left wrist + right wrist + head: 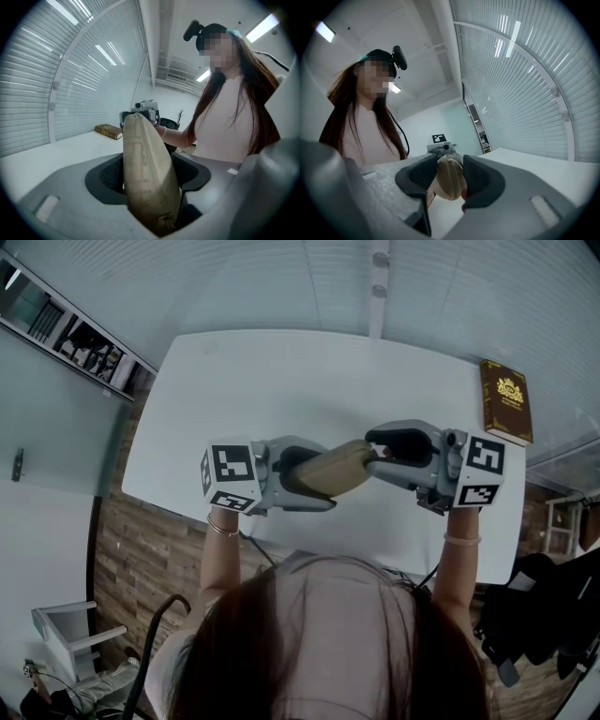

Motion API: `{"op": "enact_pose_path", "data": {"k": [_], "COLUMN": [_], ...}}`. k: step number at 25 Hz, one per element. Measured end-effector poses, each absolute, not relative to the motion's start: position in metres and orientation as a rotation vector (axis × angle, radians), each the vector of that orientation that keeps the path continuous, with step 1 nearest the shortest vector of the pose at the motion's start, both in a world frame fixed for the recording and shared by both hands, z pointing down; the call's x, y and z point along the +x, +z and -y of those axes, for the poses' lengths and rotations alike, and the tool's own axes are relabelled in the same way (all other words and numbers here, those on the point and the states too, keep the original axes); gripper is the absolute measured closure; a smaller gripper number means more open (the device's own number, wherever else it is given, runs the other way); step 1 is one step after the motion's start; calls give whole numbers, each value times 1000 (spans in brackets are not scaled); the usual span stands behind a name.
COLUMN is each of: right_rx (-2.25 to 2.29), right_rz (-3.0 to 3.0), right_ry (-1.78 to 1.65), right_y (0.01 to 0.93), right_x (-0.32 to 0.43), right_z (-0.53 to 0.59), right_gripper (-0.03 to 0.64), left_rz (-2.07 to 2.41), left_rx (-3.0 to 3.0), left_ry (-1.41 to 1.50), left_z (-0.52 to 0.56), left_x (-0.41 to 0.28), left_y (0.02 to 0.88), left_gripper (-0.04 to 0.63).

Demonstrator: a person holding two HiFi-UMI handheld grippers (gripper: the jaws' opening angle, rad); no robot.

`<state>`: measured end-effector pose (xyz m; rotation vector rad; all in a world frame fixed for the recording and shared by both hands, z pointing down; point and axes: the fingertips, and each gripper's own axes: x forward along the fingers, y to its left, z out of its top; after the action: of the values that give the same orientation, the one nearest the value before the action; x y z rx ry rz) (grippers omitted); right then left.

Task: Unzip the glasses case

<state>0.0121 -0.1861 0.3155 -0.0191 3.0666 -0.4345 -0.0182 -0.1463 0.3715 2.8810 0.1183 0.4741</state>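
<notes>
1 tan glasses case (330, 472): held aloft over the near edge of the white table (281, 381). Left gripper (150, 176): jaws clamped on the case's body. Right gripper (449, 180): jaws parted, case's end between them, not pinched. 1 brown book (506, 401): far right corner.

Cool, even light comes from ceiling strips (269, 26) and through the slatted blinds (525, 79), which glare white in both gripper views. The white tabletop (309, 381) looks flat and pale, with hardly a shadow along its edges. All three views bow strongly toward dark, rounded corners, and the nearest surfaces are soft.
</notes>
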Motion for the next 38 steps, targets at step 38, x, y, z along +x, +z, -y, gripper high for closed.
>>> {"op": "enact_pose_path", "data": {"k": [38], "right_rx": [-384], "right_rz": [-3094], "right_ry": [-382], "right_y": [345], "right_x": [31], "right_z": [231], "right_gripper": [609], "left_rz": [187], "left_rx": [2684], "left_ry": [5], "left_z": [177], "left_x": [-6], "left_y": [398], "left_gripper": [309]}}
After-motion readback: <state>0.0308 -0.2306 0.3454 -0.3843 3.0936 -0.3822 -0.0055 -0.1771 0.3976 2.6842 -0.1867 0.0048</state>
